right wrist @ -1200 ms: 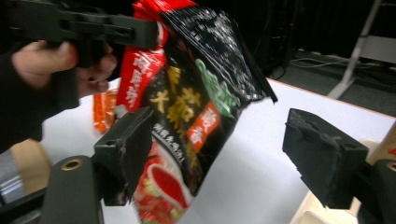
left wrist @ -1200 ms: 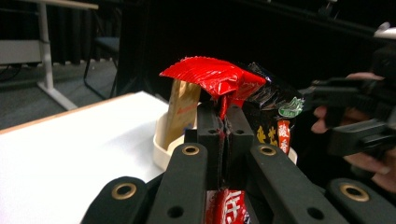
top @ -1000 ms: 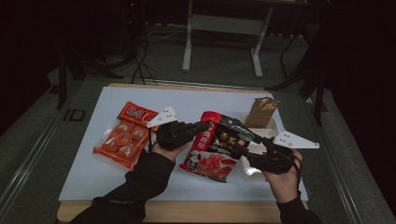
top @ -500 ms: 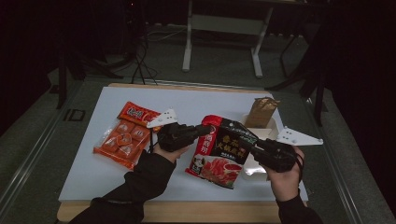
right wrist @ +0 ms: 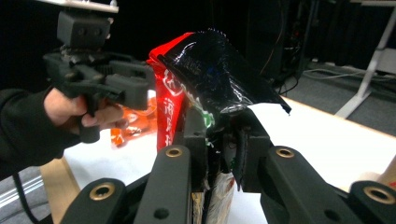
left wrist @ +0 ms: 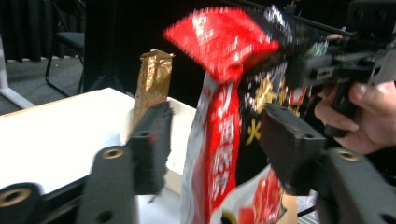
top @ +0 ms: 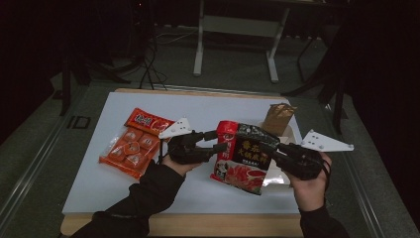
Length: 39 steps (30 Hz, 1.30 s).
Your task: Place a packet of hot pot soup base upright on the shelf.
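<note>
From the high view, a white desk (top: 99,183) is seen with a person's two sleeved forearms coming in from below. A red and black snack bag (top: 242,157) is held up off the desk at its middle, tilted, between the two grippers. The left gripper (top: 221,141) is placed at the bag's red left edge, and its jaws have just been opening, so the bag sits between them without being pinched. The right gripper (top: 267,148) is clamped on the bag's black right side and seems to carry it alone, as if the bag is being passed across. A flat orange packet of small cakes (top: 132,148) lies on the desk to the left, well apart. A brown paper bag (top: 277,118) stands upright behind the snack bag, in a low white box (top: 291,133).

In the left gripper view, the two black pads (left wrist: 152,144) are set wide on either side of the bag's red edge, with a gap visible on both sides. The brown paper bag stands beyond, and the other hand (left wrist: 359,116) is seen holding its gripper at the right.

In the right gripper view, the jaws are drawn narrow on the crumpled black film, which is pressed between the pads (right wrist: 196,135). The bag rises upright from this grip, probably so that it can be lifted clear.
</note>
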{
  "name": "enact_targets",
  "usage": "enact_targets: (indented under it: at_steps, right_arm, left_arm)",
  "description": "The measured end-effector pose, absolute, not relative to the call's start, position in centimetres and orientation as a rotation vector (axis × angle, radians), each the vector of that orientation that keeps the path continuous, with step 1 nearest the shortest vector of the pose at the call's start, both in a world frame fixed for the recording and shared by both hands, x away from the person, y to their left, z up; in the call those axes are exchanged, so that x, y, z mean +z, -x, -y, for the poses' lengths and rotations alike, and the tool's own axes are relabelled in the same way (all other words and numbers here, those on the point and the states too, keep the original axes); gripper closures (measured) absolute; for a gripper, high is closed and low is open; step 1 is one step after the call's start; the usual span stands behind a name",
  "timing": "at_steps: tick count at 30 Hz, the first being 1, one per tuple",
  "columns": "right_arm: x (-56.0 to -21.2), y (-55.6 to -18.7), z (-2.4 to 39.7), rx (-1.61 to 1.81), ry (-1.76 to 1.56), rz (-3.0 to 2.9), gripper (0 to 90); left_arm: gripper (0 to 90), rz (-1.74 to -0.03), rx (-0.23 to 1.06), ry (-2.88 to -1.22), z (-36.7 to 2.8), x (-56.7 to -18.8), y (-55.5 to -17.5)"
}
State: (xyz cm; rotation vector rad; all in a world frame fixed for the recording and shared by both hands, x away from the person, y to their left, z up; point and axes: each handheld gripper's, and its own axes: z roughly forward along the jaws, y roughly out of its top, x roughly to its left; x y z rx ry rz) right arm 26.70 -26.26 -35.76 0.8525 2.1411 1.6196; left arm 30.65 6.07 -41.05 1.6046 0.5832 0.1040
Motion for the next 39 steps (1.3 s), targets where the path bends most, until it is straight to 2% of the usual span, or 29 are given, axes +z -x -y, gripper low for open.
enact_targets:
  at_steps: [5, 7, 10, 18, 25, 31, 39]
  right_arm:
    - [-34.8, -26.8, 26.8, 1.626, -0.846, -2.113, 77.8]
    - [-34.4, -26.9, 27.1, 1.631, -0.849, -2.107, 77.7]
    - [-34.0, -27.1, 27.5, 1.636, -0.853, -2.093, 77.6]
    - [-32.9, -27.6, 28.4, 1.629, -0.857, -2.059, 77.5]
    - [-32.0, -28.5, 29.8, 1.617, -0.888, -2.002, 77.4]
    - [-31.5, -29.2, 31.1, 1.606, -0.917, -1.959, 77.4]
    - [-31.3, -30.3, 32.5, 1.571, -0.952, -1.924, 77.3]
  left_arm:
    - [17.9, -0.601, 0.101, -1.600, -6.4, -41.1, -30.5]
    - [13.4, -0.600, 0.145, -1.616, -6.5, -41.2, -30.3]
    - [3.4, -0.608, 0.140, -1.641, -6.6, -41.6, -30.1]
    - [2.4, -0.631, 0.159, -1.686, -7.5, -42.7, -29.5]
    - [2.4, -0.592, 0.238, -1.732, -8.3, -43.5, -28.3]
    - [2.4, -0.606, 0.210, -1.759, -9.3, -44.8, -27.6]
    - [2.5, -0.581, 0.239, -1.779, -10.4, -45.7, -26.2]
